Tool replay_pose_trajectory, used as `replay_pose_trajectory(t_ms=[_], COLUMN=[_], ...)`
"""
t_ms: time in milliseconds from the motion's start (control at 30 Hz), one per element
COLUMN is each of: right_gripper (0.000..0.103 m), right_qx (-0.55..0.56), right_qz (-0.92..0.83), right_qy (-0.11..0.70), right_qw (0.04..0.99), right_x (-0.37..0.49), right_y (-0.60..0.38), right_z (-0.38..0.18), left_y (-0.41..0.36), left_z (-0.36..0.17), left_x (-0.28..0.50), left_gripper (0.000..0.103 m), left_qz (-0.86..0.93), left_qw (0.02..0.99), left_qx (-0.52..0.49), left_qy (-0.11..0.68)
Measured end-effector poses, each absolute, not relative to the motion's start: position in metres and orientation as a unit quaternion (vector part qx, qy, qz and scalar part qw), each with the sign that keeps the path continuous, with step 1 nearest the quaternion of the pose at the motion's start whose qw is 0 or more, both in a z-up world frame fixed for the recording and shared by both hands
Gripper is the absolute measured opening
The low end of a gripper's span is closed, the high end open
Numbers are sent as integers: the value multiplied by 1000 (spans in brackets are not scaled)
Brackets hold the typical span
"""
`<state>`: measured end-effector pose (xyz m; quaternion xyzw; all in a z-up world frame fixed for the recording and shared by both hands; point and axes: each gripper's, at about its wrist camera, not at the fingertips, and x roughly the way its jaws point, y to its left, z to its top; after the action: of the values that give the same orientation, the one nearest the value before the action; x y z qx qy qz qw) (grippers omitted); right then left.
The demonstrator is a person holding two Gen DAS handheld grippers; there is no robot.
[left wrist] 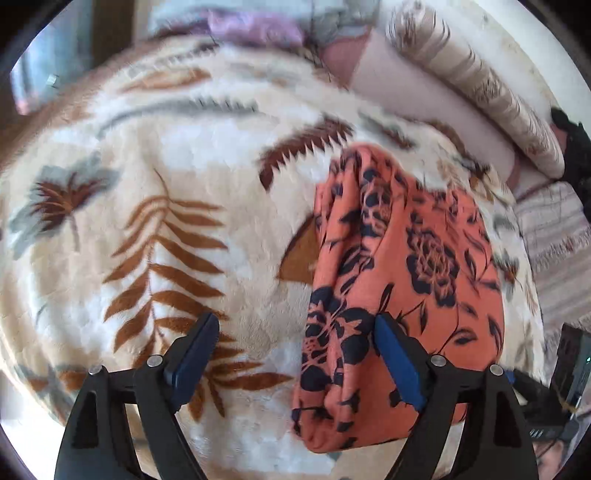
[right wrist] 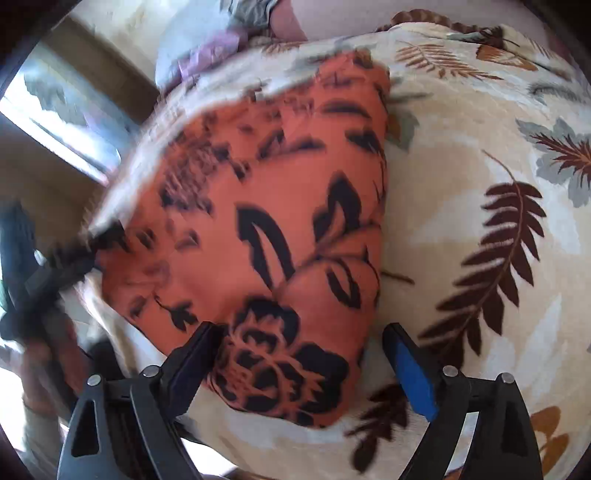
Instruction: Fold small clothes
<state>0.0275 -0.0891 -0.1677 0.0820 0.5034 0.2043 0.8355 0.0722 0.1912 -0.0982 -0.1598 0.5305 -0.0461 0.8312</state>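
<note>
Orange floral garment lies bunched and partly folded on the leaf-print blanket covering the bed. In our left view it sits ahead of and under the right-hand finger of the left gripper; the jaws there stand wide apart and hold nothing. In our right view the garment fills the space ahead of the right gripper, its near corner lying between the spread jaws, also gripping nothing as far as we see.

We judge a fold is partway: cloth already doubled into a thick wad, with loose ridges along its far-left edge in the left view. Next move likely needs both jaws to close on an edge or corner and carry it across, or flatten the wad first.

Around: striped pillow far ahead-right of the left jaws, a purple-grey cloth heap far ahead, dark device right of the left jaws. Plush blanket may catch in a pinch. Right view is motion-blurred, so edges are unclear.
</note>
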Motion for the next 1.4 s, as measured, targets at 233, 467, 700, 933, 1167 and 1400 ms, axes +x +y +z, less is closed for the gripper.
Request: replay_pose_trajectory(t_ms=[233,467,700,933,1167,1400], right_gripper=[93,93,93,103,103,103], right_qx=[83,97,133,142,146,144], right_qz=[38,-191,-285,-286,-284,-283], right_qy=[322,338,430,405,404,404], right_qw=[942,916,846,857,857,858], right_x=[27,75,81,76,74,76], right_y=[-187,-344,-441,-446,-443,-445], right_z=[-86,-99,-177,-182,-184,-182], left_y=[253,305,340,342,339,340], left_z=[-37,-63,-149,-146,-142,-141], left_x=[140,234,239,237,236,236], left_gripper=[86,87,103,103,103,103], left_qz=[31,108,158,158,157,158], left_qw=[896,902,869,868,869,869], left_qx=[-135,-58,-57,-60,-62,-61], left_qy=[421,413,466,466,464,465])
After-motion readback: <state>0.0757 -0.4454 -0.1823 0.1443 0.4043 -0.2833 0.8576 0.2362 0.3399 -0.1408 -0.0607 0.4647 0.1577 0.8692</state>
